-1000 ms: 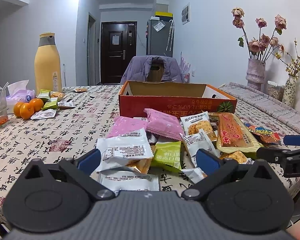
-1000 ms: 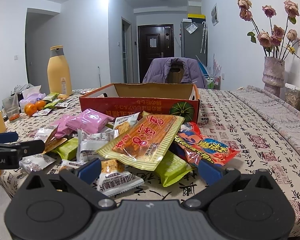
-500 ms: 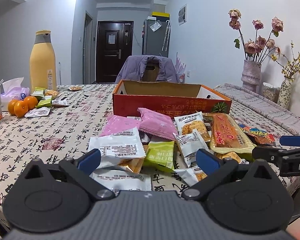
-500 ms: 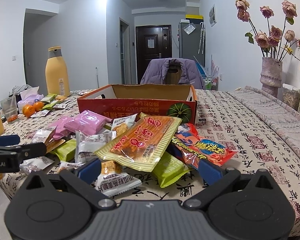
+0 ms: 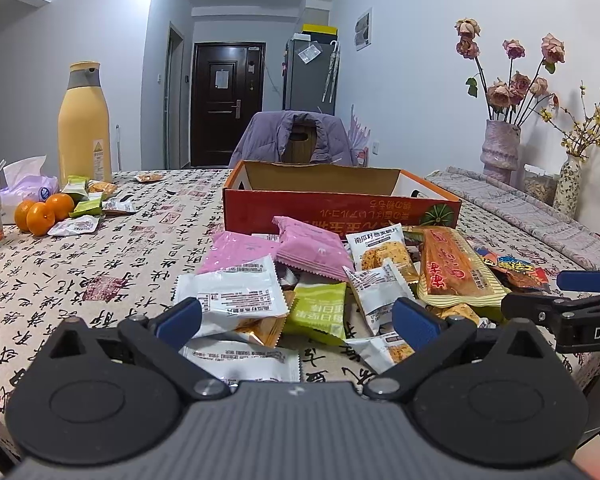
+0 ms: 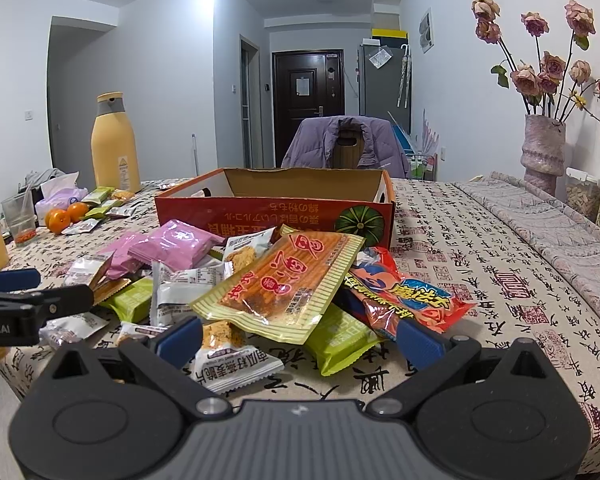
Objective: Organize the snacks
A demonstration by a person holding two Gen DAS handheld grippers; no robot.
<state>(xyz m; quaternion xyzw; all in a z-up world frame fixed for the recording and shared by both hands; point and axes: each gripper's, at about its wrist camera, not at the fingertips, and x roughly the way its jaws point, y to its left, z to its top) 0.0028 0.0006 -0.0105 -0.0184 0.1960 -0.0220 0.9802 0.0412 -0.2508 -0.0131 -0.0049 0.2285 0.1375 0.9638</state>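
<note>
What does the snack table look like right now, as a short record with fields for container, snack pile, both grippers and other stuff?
container: open red cardboard box, interior not visible
snack pile: loose packets in front of the box; large yellow-edged orange packet on top, pink packets on the pile's left
left gripper: open, holding nothing
right gripper: open, holding nothing
other stuff: yellow bottle, oranges, vase of dried roses

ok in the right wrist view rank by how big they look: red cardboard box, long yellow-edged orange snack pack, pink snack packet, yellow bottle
1. red cardboard box
2. long yellow-edged orange snack pack, though nearness to the camera inflates it
3. tall yellow bottle and pink snack packet: too alike to rank
</note>
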